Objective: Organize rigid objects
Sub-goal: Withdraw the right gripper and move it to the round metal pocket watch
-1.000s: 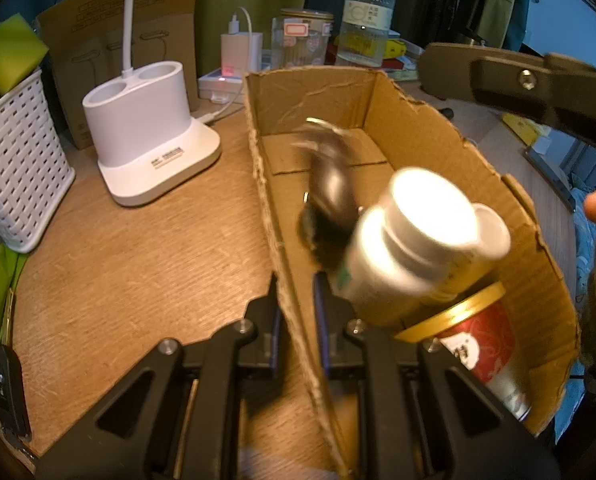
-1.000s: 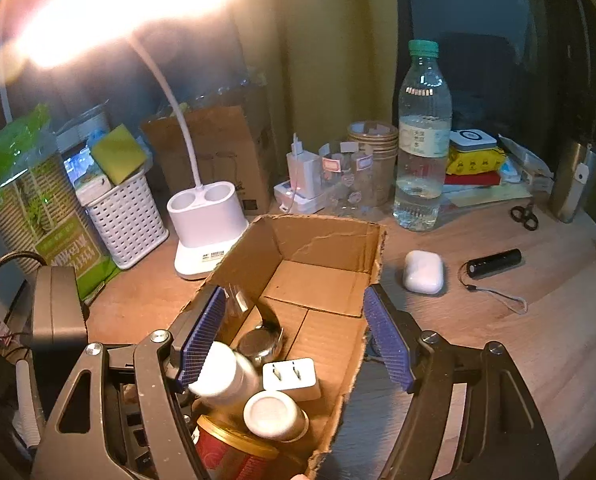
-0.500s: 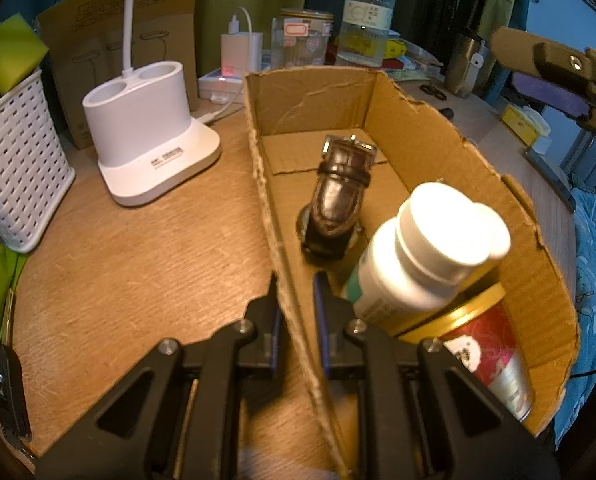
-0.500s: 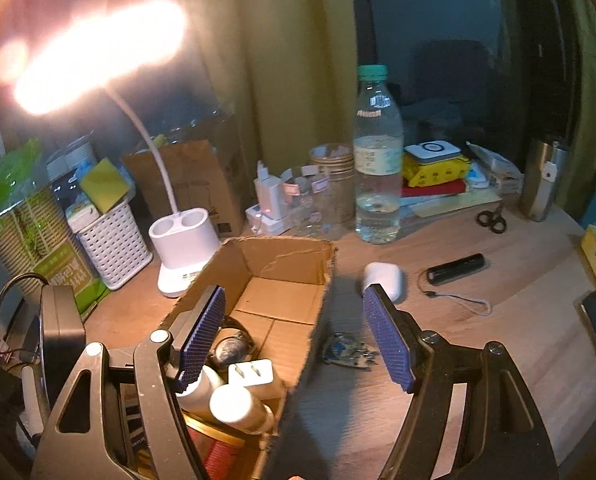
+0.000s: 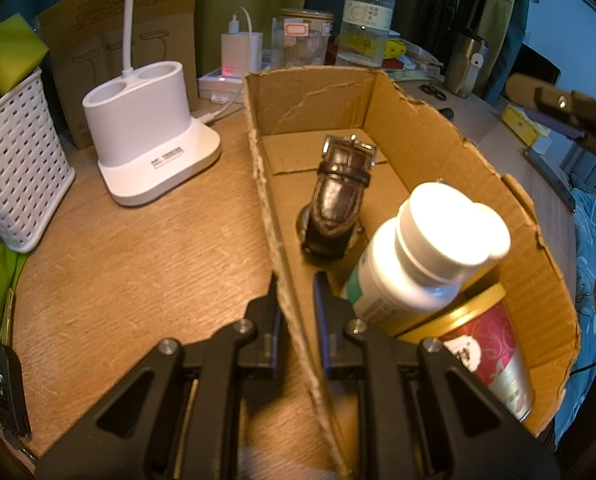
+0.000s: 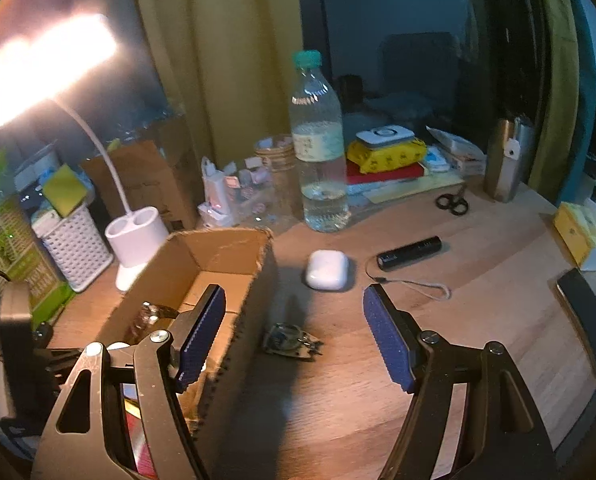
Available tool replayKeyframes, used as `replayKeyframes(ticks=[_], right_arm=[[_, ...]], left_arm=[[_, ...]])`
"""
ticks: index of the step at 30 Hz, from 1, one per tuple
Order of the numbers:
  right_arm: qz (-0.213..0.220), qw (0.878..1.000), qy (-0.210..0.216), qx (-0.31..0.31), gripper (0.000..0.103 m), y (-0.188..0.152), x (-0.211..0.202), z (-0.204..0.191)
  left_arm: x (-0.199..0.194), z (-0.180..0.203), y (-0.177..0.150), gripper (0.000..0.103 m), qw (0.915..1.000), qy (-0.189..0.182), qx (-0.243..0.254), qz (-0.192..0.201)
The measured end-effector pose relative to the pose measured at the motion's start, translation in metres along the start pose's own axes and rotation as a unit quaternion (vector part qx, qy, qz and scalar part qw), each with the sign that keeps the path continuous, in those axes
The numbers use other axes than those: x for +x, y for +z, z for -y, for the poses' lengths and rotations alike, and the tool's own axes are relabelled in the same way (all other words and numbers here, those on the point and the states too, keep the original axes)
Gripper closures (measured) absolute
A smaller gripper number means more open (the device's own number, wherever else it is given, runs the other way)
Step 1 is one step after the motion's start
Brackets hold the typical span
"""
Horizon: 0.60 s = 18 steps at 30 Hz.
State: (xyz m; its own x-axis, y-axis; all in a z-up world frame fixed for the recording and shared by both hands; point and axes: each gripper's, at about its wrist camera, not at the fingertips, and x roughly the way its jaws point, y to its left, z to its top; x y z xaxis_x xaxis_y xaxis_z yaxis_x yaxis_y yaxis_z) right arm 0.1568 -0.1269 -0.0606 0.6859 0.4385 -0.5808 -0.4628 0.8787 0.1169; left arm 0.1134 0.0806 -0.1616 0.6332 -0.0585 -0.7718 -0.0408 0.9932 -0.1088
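Note:
My left gripper (image 5: 296,304) is shut on the left wall of the open cardboard box (image 5: 409,148), one finger inside and one outside. Inside the box lie a brown-strapped watch (image 5: 337,196), a white pill bottle (image 5: 421,256) and a red and gold tin (image 5: 485,348). My right gripper (image 6: 292,338) is open and holds nothing; it hovers over the desk to the right of the cardboard box (image 6: 214,264). On the wood between and beyond its fingers lie a small metal trinket (image 6: 292,344), a white earbud case (image 6: 326,270) and a black cylinder with a cord (image 6: 409,254).
A white lamp base (image 5: 150,136), a white basket (image 5: 18,176) and a car key (image 5: 6,392) sit left of the box. Behind it stand a water bottle (image 6: 319,148), charger (image 5: 240,54) and jars (image 5: 301,36). Scissors (image 6: 451,202), steel flask (image 6: 505,160), yellow packs (image 6: 385,152) and a dark phone (image 6: 585,316) lie right.
My right gripper has swung from above the box out to the desk on its right, still open. The watch, blurred a second ago, now lies still in the box. The left gripper has not moved.

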Motion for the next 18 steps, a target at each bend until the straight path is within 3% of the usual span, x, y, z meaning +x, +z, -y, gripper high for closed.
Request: replayKeyframes(ticks=[18], right_arm=[[-0.088, 0.996, 0.012, 0.025, 0.028, -0.033, 0.061, 0.030]], left_arm=[[0.000, 0.001, 0.000, 0.088, 1.0000, 0.000, 0.000, 0.000]])
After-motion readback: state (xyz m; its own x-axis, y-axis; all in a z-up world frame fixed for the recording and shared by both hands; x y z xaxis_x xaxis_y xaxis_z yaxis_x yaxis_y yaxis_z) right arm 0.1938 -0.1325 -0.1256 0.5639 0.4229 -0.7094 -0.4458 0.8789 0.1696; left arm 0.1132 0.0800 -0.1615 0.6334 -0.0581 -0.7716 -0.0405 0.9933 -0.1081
